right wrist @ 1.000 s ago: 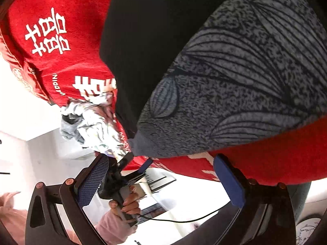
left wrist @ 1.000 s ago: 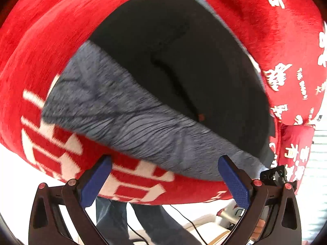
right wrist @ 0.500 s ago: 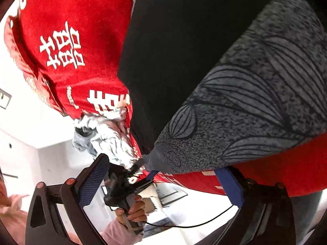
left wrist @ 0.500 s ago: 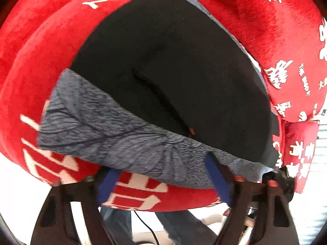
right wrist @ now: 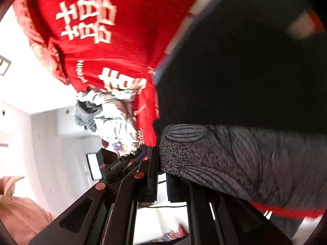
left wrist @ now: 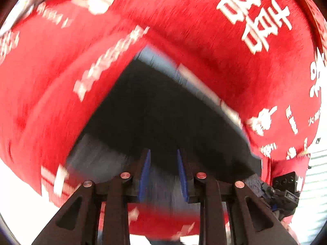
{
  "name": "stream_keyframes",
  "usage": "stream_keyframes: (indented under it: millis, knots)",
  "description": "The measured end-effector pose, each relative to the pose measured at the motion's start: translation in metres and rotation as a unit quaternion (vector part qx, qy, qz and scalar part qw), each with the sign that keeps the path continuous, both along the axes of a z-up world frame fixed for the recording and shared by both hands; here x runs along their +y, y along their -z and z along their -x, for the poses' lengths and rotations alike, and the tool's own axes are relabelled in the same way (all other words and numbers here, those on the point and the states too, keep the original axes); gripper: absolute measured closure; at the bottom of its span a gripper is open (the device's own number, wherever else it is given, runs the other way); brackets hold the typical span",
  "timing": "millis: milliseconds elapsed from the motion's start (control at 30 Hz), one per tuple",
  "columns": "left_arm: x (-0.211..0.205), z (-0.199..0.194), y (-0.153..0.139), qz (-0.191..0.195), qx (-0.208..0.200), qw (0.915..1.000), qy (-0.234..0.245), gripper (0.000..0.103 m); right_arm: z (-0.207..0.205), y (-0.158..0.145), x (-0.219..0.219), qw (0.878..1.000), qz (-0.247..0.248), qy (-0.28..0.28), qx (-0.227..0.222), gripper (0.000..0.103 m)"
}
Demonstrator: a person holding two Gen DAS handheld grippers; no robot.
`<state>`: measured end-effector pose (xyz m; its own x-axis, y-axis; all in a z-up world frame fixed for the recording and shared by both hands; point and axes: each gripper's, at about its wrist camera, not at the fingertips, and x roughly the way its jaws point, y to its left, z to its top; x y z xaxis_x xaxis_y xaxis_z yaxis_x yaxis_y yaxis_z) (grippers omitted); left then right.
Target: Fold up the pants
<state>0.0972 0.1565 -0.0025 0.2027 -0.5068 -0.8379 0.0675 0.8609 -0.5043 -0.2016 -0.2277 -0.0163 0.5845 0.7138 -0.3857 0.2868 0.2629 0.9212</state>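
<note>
The pants are black with a grey leaf-print hem band and lie on a red blanket with white characters. In the left wrist view the black cloth [left wrist: 163, 112] fills the centre and my left gripper [left wrist: 163, 175] is nearly closed on the grey hem band [left wrist: 102, 159] at the near edge. In the right wrist view the grey band [right wrist: 235, 159] runs across the lower right below the black cloth [right wrist: 245, 71]. My right gripper [right wrist: 162, 181] is closed at the band's left corner; whether cloth sits between the pads is hard to see.
The red blanket [left wrist: 204, 30] surrounds the pants and also shows in the right wrist view [right wrist: 122, 51]. A crumpled white-grey garment [right wrist: 108, 116] lies at the blanket's edge. A person in pink [right wrist: 18, 208] is at lower left. The other gripper [left wrist: 284, 185] shows at right.
Both grippers went from wide open to closed down on the near grey hem edge. The left view swung forward over the pants with motion blur.
</note>
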Motion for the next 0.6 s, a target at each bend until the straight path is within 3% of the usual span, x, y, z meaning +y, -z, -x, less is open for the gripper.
stream_keyframes:
  millis: [100,200,267,367,467,533,600]
  knots:
    - [-0.035,-0.048,-0.005,-0.034,-0.045,0.9984,0.008,0.076,-0.048,-0.008,-0.025,0.999,0.022,-0.025,-0.002,0.096]
    - [-0.062,-0.088,0.004,-0.098,-0.062,0.9932,0.013,0.076,-0.107,0.005,-0.048,0.998,0.050,-0.044,0.011,0.096]
    - [-0.067,-0.103,-0.004,-0.101,-0.074,0.9921,0.001,0.076,-0.131,0.026,-0.055,0.997,0.050,-0.043,0.037,0.096]
    - [-0.061,-0.110,-0.041,-0.101,-0.116,0.9880,-0.017,0.074,-0.159,0.066,-0.066,0.994,0.047,-0.025,0.092,0.096]
    - [-0.050,-0.104,-0.066,-0.133,-0.150,0.9796,-0.014,0.040,-0.167,0.094,-0.071,0.991,0.037,-0.006,0.132,0.095]
    - [-0.056,-0.096,-0.064,-0.169,-0.158,0.9728,0.012,0.038,-0.172,0.099,-0.070,0.988,0.053,-0.009,0.147,0.094]
    - [-0.066,-0.089,-0.042,-0.196,-0.131,0.9712,0.037,0.038,-0.174,0.090,-0.071,0.988,0.060,-0.011,0.144,0.081]
